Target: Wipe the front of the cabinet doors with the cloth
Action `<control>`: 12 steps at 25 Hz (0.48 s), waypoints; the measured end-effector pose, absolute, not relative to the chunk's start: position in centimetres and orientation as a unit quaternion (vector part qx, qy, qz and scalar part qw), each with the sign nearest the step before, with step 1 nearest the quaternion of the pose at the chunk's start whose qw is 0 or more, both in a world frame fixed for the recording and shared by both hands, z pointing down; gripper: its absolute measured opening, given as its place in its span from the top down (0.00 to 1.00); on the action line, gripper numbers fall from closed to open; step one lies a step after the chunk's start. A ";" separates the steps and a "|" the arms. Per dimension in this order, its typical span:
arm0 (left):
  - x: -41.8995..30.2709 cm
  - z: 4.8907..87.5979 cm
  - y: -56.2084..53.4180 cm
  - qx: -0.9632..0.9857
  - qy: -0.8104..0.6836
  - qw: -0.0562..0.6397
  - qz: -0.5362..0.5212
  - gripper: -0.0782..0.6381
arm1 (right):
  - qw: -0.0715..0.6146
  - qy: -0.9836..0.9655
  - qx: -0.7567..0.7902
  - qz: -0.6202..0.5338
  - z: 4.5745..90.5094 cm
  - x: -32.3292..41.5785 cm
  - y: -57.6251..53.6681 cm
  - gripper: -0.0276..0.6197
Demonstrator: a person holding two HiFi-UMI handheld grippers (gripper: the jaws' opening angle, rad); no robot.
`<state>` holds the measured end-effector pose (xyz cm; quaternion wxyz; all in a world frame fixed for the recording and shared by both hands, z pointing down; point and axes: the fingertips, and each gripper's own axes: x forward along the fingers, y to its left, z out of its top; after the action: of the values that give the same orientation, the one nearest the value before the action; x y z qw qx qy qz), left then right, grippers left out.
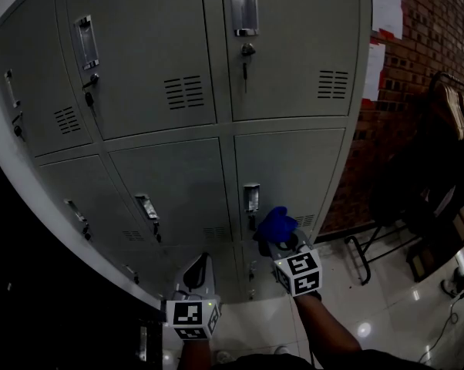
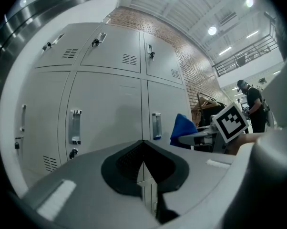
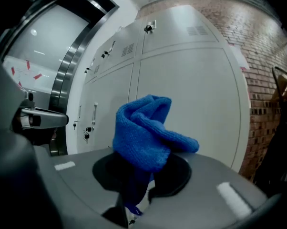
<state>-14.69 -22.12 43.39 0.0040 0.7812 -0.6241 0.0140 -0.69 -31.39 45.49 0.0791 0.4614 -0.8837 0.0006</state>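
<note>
Grey locker cabinet (image 1: 178,91) fills head view, brick wall (image 1: 417,83) at right. Right gripper (image 1: 282,241) clamps bunched blue cloth (image 1: 277,223); cloth stands up out of closed jaws, near lower door (image 1: 290,168), just beside recessed handle (image 1: 251,197). Whether cloth touches door cannot be told. Left gripper (image 1: 201,264) hangs lower left of it, jaws pressed together on nothing, pointed at lockers, apart from cloth. Glossy tiled floor (image 1: 371,314) below
</note>
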 end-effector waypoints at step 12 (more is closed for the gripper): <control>-11.2 40.7 -22.0 0.807 -0.590 -0.017 -0.006 0.87 | 0.070 -0.871 0.486 -0.038 44.1 1.6 -25.4 0.83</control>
<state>-11.23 -22.01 40.66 -0.0167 0.8070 -0.5903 -0.0064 1.61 -25.37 44.09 0.0697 0.4856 -0.8706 -0.0379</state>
